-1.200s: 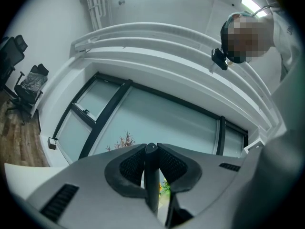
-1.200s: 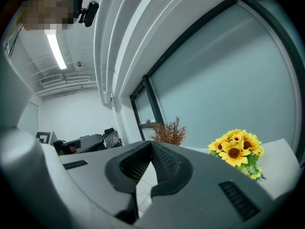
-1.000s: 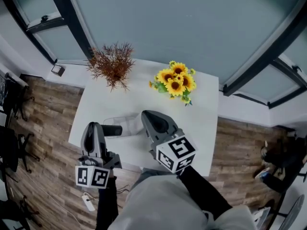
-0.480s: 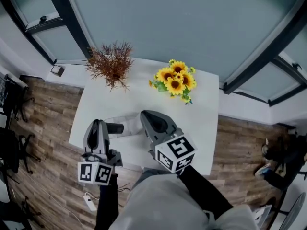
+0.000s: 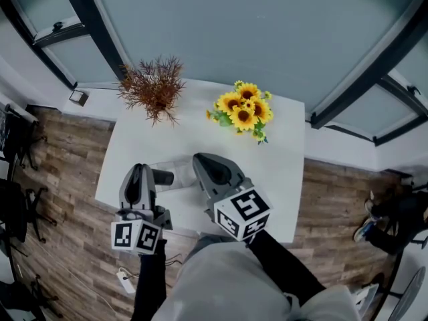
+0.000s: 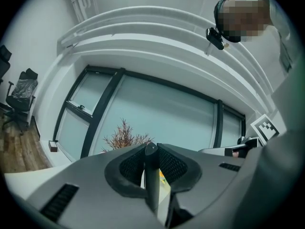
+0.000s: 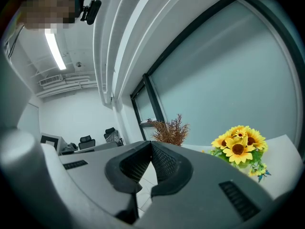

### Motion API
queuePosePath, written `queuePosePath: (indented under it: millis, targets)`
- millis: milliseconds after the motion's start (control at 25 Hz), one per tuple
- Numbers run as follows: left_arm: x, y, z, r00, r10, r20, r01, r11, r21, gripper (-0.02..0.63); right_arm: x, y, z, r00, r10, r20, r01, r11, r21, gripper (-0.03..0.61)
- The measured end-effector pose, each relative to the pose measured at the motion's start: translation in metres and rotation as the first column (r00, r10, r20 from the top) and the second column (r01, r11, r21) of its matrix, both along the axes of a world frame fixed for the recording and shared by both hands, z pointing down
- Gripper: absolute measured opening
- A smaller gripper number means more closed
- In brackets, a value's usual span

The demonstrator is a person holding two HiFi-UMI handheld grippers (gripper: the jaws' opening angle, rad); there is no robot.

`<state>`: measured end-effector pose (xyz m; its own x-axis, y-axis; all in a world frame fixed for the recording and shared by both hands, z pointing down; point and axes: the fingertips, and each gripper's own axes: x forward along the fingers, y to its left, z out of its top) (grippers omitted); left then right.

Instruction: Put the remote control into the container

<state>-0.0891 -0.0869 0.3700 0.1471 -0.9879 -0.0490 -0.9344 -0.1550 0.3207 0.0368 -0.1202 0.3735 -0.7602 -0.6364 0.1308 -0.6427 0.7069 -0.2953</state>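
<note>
The black remote control (image 5: 162, 177) lies on the white table (image 5: 281, 159), at the left end of a clear container (image 5: 179, 172); how far inside it sits I cannot tell. My left gripper (image 5: 138, 170) is just left of the remote, its jaws pressed together (image 6: 151, 150). My right gripper (image 5: 201, 160) hangs over the container's right end and hides part of it. Its jaws meet at the tip (image 7: 151, 145) with nothing between them. Neither gripper view shows the remote.
A dried reddish-brown plant (image 5: 155, 89) stands at the table's far left and a bunch of sunflowers (image 5: 244, 112) at the far middle. Glass wall panels with dark frames (image 5: 93, 32) rise behind. Wooden floor (image 5: 60, 179) lies left, with an office chair (image 6: 19, 92).
My left gripper has moved slightly forward and to the right, closer to the remote and container. The right gripper has edged a little to the left.
</note>
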Motion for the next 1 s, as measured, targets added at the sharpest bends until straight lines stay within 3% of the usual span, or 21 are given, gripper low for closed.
queuePosePath:
  millis: [1000]
  targets:
    - [0.001, -0.005, 0.029, 0.999, 0.003, 0.043, 0.001, 0.997, -0.078, 0.071, -0.004, 0.0, 0.007, 1.0, -0.012, -0.004, 0.012, 1.0, -0.009, 0.006]
